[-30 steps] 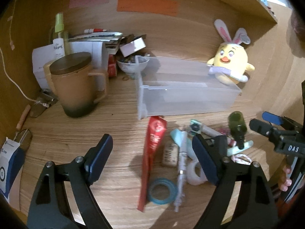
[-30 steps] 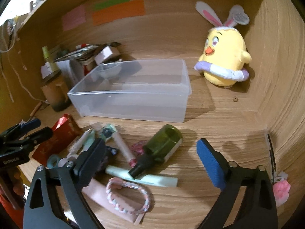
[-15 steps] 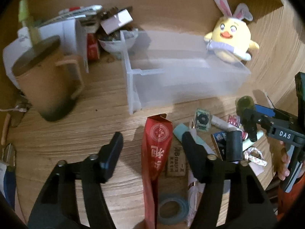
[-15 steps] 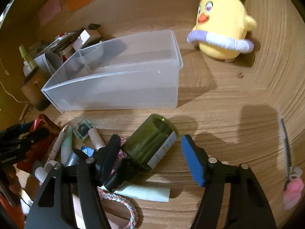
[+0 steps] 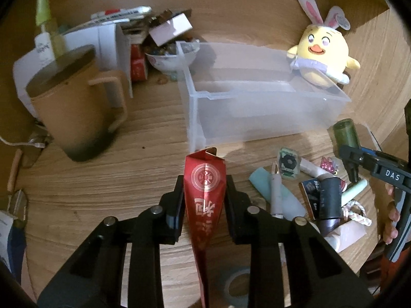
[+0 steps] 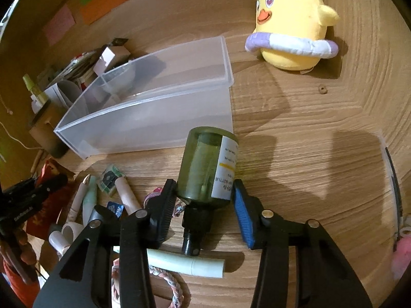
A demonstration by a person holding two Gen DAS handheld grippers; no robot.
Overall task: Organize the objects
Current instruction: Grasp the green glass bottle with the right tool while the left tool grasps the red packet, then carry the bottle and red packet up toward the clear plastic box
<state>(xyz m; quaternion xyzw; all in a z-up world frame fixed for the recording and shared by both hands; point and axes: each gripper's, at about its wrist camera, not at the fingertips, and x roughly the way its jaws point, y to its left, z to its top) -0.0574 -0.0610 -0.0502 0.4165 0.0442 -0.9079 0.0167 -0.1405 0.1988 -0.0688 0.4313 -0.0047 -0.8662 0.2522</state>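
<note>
My right gripper is closing its jaws around the green bottle, pads at its sides, in front of the clear bin on the counter.

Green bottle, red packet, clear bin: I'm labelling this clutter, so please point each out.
Green bottle [image 6: 205, 164], right wrist view, on its glass body.
Red packet [image 5: 205, 195], left wrist view, on its printed front.
Clear bin [image 5: 259, 118], left wrist view, on its front wall.

A yellow plush chick sits near 3 sticky notes on the wall.
</note>
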